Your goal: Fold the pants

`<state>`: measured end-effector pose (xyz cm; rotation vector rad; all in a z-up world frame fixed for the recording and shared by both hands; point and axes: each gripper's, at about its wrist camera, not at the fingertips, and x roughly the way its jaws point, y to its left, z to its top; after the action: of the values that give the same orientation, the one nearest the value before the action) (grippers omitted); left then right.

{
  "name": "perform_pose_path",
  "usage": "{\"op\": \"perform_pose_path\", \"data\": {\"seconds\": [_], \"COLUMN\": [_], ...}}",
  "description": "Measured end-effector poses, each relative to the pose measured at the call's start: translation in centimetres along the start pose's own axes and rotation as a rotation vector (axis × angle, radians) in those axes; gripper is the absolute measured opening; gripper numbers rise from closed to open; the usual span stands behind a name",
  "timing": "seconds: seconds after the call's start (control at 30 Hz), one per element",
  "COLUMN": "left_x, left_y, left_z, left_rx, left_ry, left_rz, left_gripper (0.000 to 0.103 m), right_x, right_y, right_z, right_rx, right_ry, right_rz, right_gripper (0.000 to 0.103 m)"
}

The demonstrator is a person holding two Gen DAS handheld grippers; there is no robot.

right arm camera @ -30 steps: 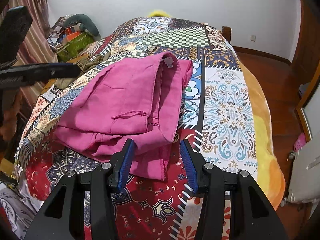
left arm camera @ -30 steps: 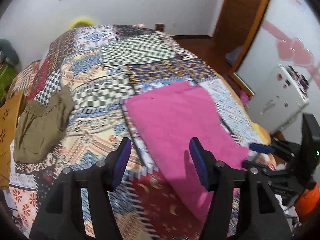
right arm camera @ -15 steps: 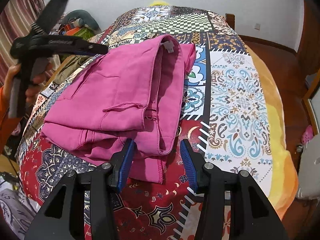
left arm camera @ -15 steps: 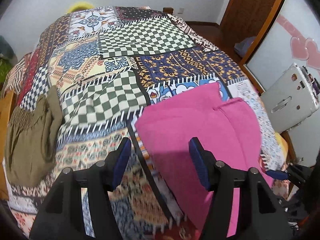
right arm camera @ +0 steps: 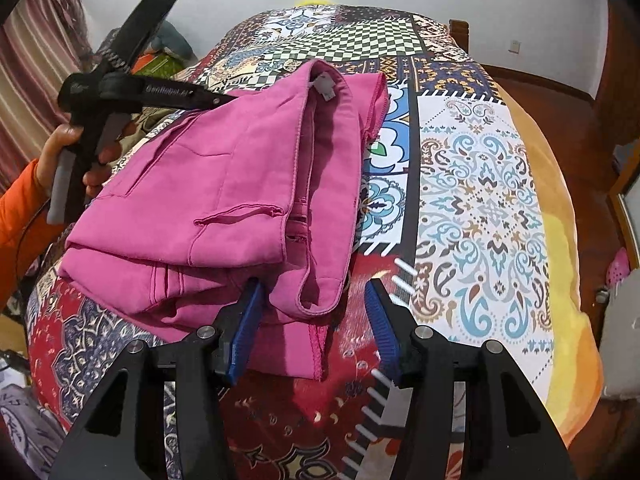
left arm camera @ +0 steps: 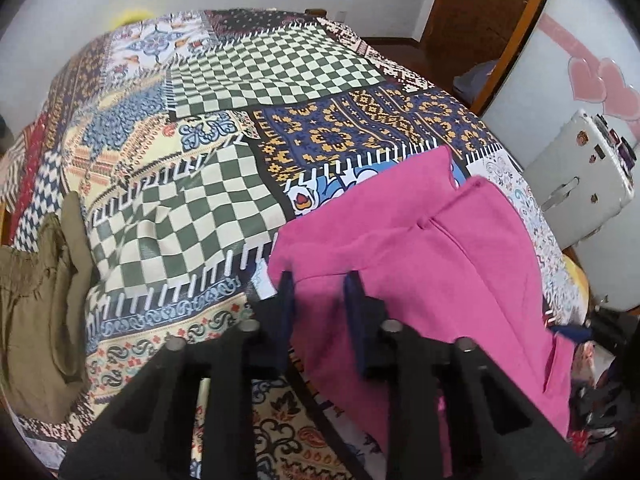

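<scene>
The pink pants (right arm camera: 224,200) lie folded in several layers on the patchwork bedspread (right arm camera: 472,200). In the left wrist view the pants (left arm camera: 432,256) fill the right half. My left gripper (left arm camera: 318,286) has its jaws narrowed around the pants' left folded edge, with a gap still showing between the fingers. It also shows from the side in the right wrist view (right arm camera: 224,98), at the pants' far left edge. My right gripper (right arm camera: 312,292) is open, its fingers on either side of the near right corner of the pants.
Olive-green folded pants (left arm camera: 36,288) lie at the bed's left edge. A white cabinet (left arm camera: 584,184) stands to the right of the bed, by a wooden door frame (left arm camera: 512,36). Clutter (right arm camera: 160,60) sits on the left of the bed's far end.
My left gripper moved forward over the bed to the pants' left edge, and its jaws narrowed from wide open. My right gripper moved closer to the pants' near corner and stayed open.
</scene>
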<state>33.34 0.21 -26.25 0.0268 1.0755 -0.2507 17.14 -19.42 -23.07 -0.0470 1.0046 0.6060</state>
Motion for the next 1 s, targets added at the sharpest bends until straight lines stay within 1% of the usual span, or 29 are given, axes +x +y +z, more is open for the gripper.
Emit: {"op": "perform_pose_path", "data": {"seconds": [0.07,0.23,0.37,0.47,0.57,0.7,0.8,1.0], "left_x": [-0.4,-1.9,-4.2,-6.6,-8.9,-11.4,-12.7,-15.4], "left_y": [0.3,1.8,2.4,2.3,2.3,2.4,2.5,3.3], "left_z": [-0.3,-1.4,-3.1,-4.9,-6.9,-9.8,-11.5,-14.5], "left_rx": [0.001,-0.063,-0.089,-0.098,-0.106,-0.13,-0.149,-0.172], "left_ry": [-0.014,-0.024,-0.035,-0.049,-0.063,-0.08,-0.088,-0.118], "left_rz": [0.012,0.009,0.013,0.017,0.032,0.038,0.04,0.075], "left_gripper": [0.016,0.015,0.01,0.008,0.007,0.007,0.007,0.007], "right_x": [0.1,0.0,-0.9,-1.7,-2.4,-3.2,-3.7,-4.3], "right_y": [-0.1,-0.5,-0.5,-0.1,0.5,1.0,1.8,4.0], "right_z": [0.3,0.9,1.1,1.0,1.1,1.5,1.7,2.3], "right_rx": [-0.002,0.024,0.024,0.013,-0.01,-0.013,-0.028,-0.079], "right_ry": [-0.003,-0.017,-0.038,-0.052,-0.07,-0.096,-0.109,-0.129], "right_rz": [-0.014,-0.038,-0.048,-0.048,-0.078,-0.075,-0.065,-0.061], "right_gripper": [0.048,0.048,0.048,0.048,0.048,0.048,0.048,0.048]}}
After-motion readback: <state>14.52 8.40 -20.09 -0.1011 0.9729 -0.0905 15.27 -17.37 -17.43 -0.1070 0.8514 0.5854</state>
